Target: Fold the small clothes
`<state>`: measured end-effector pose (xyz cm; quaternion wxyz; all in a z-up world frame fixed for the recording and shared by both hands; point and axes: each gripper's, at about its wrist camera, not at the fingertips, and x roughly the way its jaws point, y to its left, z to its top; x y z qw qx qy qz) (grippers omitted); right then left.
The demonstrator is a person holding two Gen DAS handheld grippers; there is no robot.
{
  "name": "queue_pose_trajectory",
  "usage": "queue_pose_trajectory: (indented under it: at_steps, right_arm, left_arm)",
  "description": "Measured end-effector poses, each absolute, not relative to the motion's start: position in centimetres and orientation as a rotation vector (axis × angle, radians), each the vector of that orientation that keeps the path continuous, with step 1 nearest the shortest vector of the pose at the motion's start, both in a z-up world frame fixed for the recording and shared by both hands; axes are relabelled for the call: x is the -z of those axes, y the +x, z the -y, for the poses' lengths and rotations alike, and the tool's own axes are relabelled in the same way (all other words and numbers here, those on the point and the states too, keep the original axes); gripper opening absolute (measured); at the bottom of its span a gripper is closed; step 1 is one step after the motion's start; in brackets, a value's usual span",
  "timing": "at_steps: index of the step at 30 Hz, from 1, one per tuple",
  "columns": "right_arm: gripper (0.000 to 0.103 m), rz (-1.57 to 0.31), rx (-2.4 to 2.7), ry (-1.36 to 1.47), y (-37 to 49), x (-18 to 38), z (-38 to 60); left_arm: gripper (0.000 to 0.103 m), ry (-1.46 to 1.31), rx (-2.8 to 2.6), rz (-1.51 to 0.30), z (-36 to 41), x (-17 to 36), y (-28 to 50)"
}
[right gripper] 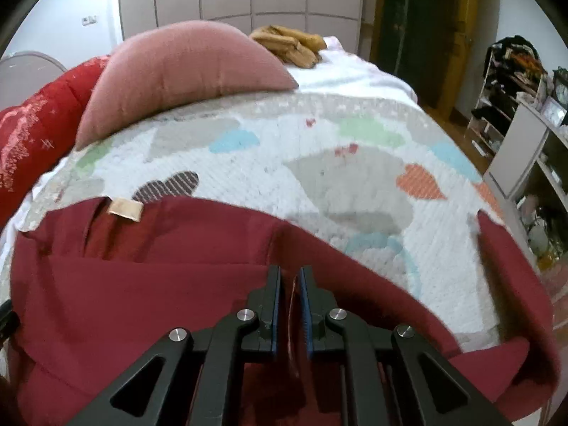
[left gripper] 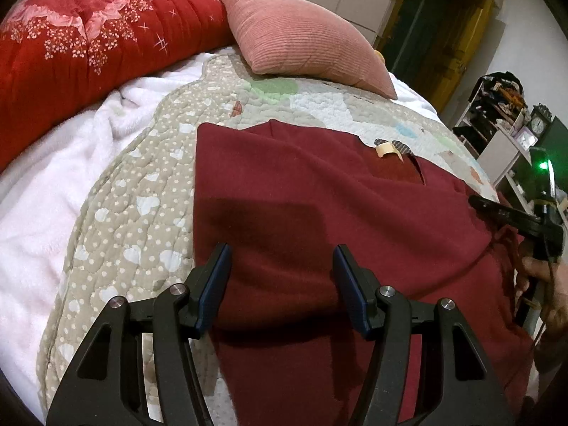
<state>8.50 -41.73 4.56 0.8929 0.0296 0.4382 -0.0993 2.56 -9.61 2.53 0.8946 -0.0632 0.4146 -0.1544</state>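
A dark red garment (left gripper: pixel 319 213) lies spread on the quilted bedspread (left gripper: pixel 142 184), with a beige neck label (left gripper: pixel 388 149) at its far edge. My left gripper (left gripper: pixel 280 259) is open and empty, hovering over the garment's near left part. My right gripper (right gripper: pixel 289 277) is shut on a fold of the garment (right gripper: pixel 142 284) and holds it lifted. The sleeve (right gripper: pixel 514 284) curves away to the right. The label also shows in the right wrist view (right gripper: pixel 126 209). The right gripper's body (left gripper: pixel 514 220) shows at the right edge of the left wrist view.
A pink corduroy cushion (left gripper: pixel 301 35) and a red floral duvet (left gripper: pixel 88 56) lie at the head of the bed. A white fleece blanket (left gripper: pixel 53 195) lies on the left. A brown soft item (right gripper: pixel 287 44) lies far back. Cluttered shelves (right gripper: pixel 514 113) stand right of the bed.
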Motion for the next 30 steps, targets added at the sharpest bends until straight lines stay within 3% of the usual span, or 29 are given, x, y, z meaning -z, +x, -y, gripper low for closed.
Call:
queue_pose_trajectory:
  at_steps: [9,12,15,30]
  right_arm:
    - [0.015,-0.896,0.183,0.095,5.3,-6.6,40.7]
    - [0.039,-0.93,0.158,0.076,4.4,-5.3,39.8]
    - [0.039,-0.968,0.144,0.116,4.3,-4.1,40.3]
    - [0.041,-0.897,0.485,0.127,-0.5,-10.2,52.8]
  left_arm:
    - [0.062,-0.129,0.323,-0.862,9.7,-2.3,2.6]
    - [0.063,-0.112,0.318,-0.857,9.9,-2.3,2.5]
    - [0.064,-0.106,0.318,-0.854,10.0,-2.2,2.5]
    - [0.065,-0.106,0.32,-0.855,10.1,-2.1,2.5]
